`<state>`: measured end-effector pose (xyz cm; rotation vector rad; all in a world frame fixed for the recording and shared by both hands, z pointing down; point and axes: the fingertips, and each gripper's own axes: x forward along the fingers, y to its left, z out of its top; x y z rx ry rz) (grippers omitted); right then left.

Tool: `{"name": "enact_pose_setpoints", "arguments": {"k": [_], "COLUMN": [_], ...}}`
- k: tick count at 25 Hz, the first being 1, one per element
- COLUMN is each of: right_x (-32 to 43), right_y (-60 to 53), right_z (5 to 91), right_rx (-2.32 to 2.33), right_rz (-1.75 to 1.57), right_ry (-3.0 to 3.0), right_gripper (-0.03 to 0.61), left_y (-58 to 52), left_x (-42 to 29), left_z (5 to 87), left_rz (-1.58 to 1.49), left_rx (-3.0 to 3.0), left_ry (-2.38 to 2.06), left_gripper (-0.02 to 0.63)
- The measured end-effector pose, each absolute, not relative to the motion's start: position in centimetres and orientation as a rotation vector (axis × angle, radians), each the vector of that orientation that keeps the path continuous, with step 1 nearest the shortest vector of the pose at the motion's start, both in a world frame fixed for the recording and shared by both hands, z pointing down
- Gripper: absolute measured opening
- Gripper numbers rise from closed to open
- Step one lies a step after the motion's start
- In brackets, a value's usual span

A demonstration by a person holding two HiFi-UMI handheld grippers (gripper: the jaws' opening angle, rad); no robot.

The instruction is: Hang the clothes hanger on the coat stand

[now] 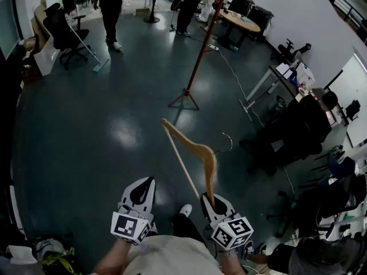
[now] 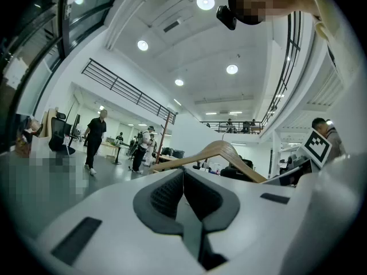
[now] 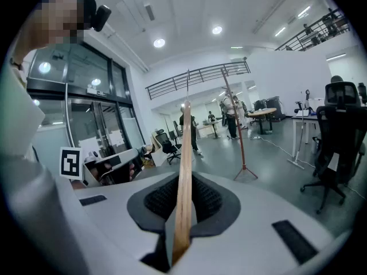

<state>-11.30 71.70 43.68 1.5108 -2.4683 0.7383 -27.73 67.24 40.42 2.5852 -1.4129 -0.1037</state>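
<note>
Our right gripper point(image 1: 211, 199) is clamped on one end of the light wooden clothes hanger point(image 1: 198, 150), held over the dark floor point(image 1: 86, 130); our left gripper point(image 1: 143, 189) is closed, with nothing in it. The thin red metal coat stand point(image 1: 199, 59) is well ahead of us, with a white cable point(image 1: 229, 67) beside its feet.

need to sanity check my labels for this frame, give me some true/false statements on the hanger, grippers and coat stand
1. The right gripper is shut on the wooden hanger. True.
2. The left gripper also grips the hanger. False: its jaws are together with nothing between them.
3. The hanger hangs on the coat stand. False: the stand is across the floor, apart from it.
4. People stand in the background beyond the stand. True.
</note>
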Motion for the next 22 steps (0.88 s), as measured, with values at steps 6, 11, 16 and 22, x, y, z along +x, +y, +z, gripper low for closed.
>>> {"name": "enact_pose_setpoints", "arguments": {"k": [6, 11, 16, 22], "right_x": [-6.6, 0.1, 7.9, 12.6], "right_y": [65.1, 58.7, 52.6, 47.1], "right_z": [44.9, 44.0, 42.1, 40.5], "right_rx": [1.584, 1.647, 1.74, 1.741], "right_rz": [0.708, 0.55, 0.407, 0.34], "right_ry": [-2.436, -2.439, -2.441, -2.514], "right_gripper": [0.058, 0.058, 0.058, 0.058], "left_y": [61.1, 54.8, 48.8, 44.8], "left_x": [-23.1, -15.5, -6.5, -0.2], "left_z": [41.6, 42.2, 41.7, 40.8], "left_rz": [-0.03, 0.056, 0.098, 0.107], "left_rx": [2.604, 2.594, 2.585, 2.594], "left_ry": [-1.418, -1.438, -1.437, -1.446], "left_gripper": [0.012, 0.012, 0.012, 0.012]}}
